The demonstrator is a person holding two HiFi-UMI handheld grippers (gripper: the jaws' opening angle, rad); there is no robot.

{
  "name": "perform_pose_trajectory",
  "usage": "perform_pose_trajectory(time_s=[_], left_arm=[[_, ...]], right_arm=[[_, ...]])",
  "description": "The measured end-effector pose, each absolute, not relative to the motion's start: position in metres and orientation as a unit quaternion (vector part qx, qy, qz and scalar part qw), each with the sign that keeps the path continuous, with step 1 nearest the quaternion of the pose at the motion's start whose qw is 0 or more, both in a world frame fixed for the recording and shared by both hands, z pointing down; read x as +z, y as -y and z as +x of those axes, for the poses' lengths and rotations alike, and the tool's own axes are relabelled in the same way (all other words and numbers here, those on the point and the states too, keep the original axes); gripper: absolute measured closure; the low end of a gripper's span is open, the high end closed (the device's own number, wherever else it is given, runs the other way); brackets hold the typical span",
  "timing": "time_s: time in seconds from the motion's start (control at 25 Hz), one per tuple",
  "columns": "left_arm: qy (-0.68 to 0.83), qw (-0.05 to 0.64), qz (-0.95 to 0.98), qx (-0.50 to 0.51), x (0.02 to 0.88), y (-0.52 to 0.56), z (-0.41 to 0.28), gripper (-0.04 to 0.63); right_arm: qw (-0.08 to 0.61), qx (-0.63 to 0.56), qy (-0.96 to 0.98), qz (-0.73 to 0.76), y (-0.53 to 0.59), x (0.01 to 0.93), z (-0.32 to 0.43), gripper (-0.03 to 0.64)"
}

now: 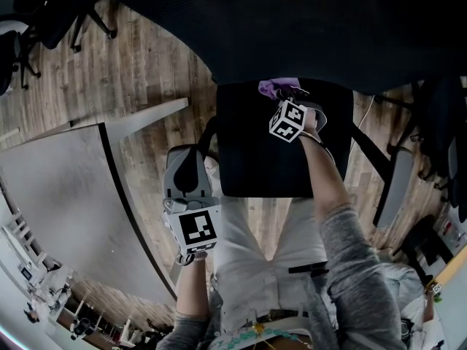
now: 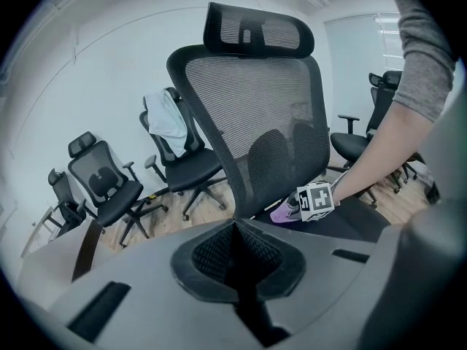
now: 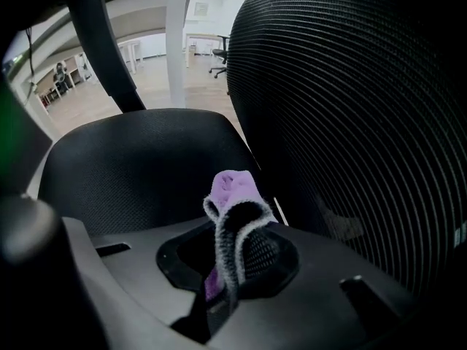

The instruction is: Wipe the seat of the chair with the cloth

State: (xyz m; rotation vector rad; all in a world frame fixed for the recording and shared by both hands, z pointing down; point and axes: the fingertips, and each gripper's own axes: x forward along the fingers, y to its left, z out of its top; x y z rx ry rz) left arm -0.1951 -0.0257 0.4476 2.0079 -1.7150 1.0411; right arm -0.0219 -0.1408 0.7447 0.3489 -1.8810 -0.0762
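Observation:
The black office chair's seat [image 1: 263,152] lies straight below me, its mesh backrest [image 2: 263,115] rising at the far side. My right gripper [image 1: 286,93] is shut on a purple cloth [image 1: 273,87], held at the back of the seat beside the backrest. In the right gripper view the cloth [image 3: 232,195] bunches up between the jaws over the seat [image 3: 139,166], with the mesh backrest [image 3: 350,108] close on the right. My left gripper [image 1: 186,168] hangs shut and empty off the seat's left edge, near my legs. In the left gripper view the cloth [image 2: 286,211] shows beside the right gripper's marker cube.
A grey curved table [image 1: 66,203] stands to my left with a white leg [image 1: 146,119] near the chair. Other black office chairs [image 2: 109,188] stand behind, one with a white cloth [image 2: 166,122] on its back. A chair armrest [image 1: 394,184] sits at right over wooden floor.

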Motion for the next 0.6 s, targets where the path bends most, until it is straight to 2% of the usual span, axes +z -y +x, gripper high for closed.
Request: perform_pose_trajectory(time_s=[0.6], left_arm=[[0.597, 0.15, 0.7, 0.363, 0.447, 0.028, -0.194, 0.595]], right_arm=[[0.589, -0.023, 0.791, 0.161, 0.146, 0.745, 0.02, 0.565]])
